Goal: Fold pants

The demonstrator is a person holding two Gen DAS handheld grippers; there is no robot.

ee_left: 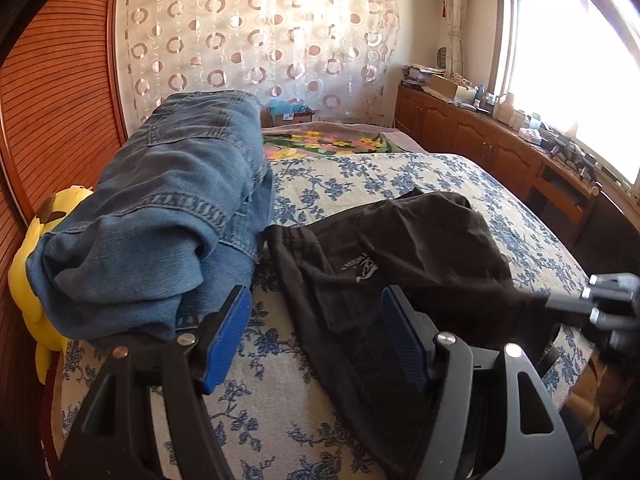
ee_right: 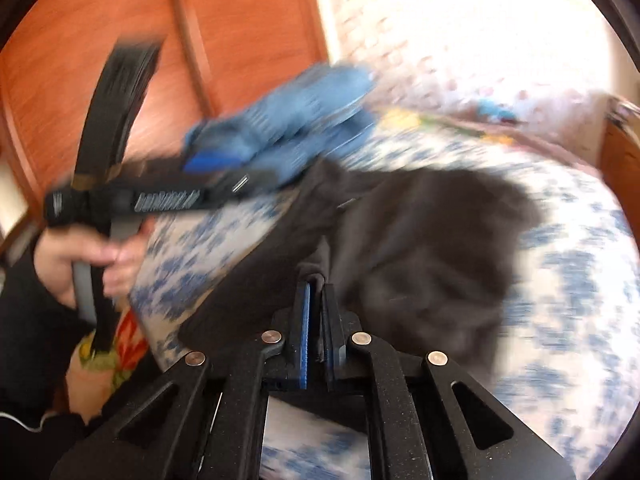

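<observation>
On the bed (ee_left: 400,184) | our right gripper (ee_right: 316,292) jaws clamp black pants (ee_left: 400,256) edge | left gripper (ee_left: 316,320) jaws released | we should draw fabric taut, avoiding jeans (ee_left: 180,200).

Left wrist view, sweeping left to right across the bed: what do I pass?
Yellow plush toy → folded blue jeans → bare strip of floral bedspread → black pants → right gripper at the pants' right edge → wooden cabinets under the window.

bed: floral bedspread (ee_left: 400,184) | yellow plush toy (ee_left: 36,248) | circle-patterned curtain (ee_left: 256,40) | wooden cabinets (ee_left: 460,128)
</observation>
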